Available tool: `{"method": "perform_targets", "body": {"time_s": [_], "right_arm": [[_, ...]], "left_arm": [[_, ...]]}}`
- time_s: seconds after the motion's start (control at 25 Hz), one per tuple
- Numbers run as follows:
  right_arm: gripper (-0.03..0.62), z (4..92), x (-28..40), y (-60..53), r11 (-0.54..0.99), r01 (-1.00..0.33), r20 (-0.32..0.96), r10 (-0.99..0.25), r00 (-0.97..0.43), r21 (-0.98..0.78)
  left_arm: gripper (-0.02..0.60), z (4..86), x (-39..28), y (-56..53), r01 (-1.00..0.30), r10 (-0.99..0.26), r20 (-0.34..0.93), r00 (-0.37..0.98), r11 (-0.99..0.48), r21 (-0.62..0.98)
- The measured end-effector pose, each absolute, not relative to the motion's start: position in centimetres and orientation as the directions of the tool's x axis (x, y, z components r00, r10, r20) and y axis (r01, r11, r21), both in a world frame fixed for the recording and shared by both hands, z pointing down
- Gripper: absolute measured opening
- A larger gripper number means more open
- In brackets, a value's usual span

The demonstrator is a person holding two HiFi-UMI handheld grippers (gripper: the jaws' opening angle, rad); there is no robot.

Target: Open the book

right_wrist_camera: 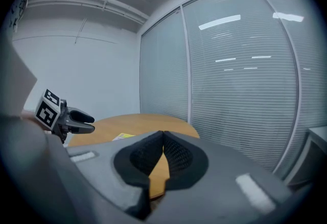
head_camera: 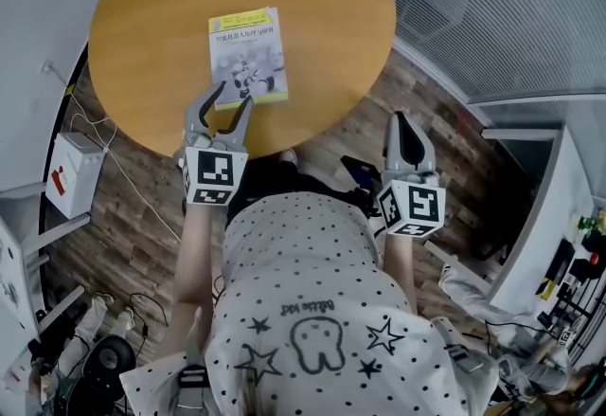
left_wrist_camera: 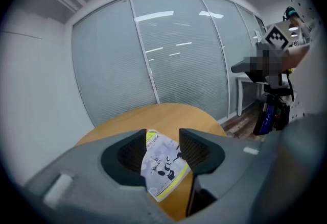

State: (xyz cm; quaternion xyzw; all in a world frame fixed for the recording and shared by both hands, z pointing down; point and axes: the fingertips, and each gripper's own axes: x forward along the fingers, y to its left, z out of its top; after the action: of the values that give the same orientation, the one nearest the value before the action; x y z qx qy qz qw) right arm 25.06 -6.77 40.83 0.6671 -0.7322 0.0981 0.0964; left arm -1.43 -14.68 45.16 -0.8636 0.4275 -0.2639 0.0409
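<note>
A closed book (head_camera: 248,54) with a grey-and-white cover and yellow edging lies flat on the round wooden table (head_camera: 151,16), near its front edge. My left gripper (head_camera: 233,97) stands open at the book's near edge, one fingertip on either side of its lower left corner. In the left gripper view the book (left_wrist_camera: 163,164) shows in the gap of that gripper (left_wrist_camera: 162,139), with neither pad pressing on it. My right gripper (head_camera: 403,123) hangs off the table to the right, over the floor. Its pads meet, so it (right_wrist_camera: 163,136) is shut on nothing.
The table's front rim (head_camera: 284,141) runs just ahead of my body. A white box (head_camera: 74,172) with cables sits on the wood floor at the left. A glass wall with blinds (left_wrist_camera: 168,54) rises behind the table. White furniture (head_camera: 540,244) stands at the right.
</note>
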Motion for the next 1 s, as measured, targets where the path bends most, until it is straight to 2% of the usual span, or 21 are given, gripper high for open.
{"method": "perform_targets", "body": {"time_s": [0.36, 0.68, 1.0], "right_arm": [[0.005, 41.3, 26.5, -5.8, 0.044, -0.999, 0.293, -0.955, -0.048, -0.022], [0.005, 40.9, 27.3, -5.4, -0.002, -1.000, 0.294, -0.956, -0.007, -0.029], [0.005, 40.8, 28.5, -4.4, -0.051, -0.998, 0.298, -0.954, 0.040, -0.027]], "left_arm": [[0.223, 51.3, 2.2, -15.7, -0.565, -0.629, 0.565, 0.534, -0.763, -0.314], [0.233, 58.2, 4.9, -15.6, -0.360, -0.509, 0.685, 0.521, -0.859, -0.365], [0.233, 63.0, 5.7, -16.1, -0.331, -0.432, 0.754, 0.495, -0.896, -0.296]]}}
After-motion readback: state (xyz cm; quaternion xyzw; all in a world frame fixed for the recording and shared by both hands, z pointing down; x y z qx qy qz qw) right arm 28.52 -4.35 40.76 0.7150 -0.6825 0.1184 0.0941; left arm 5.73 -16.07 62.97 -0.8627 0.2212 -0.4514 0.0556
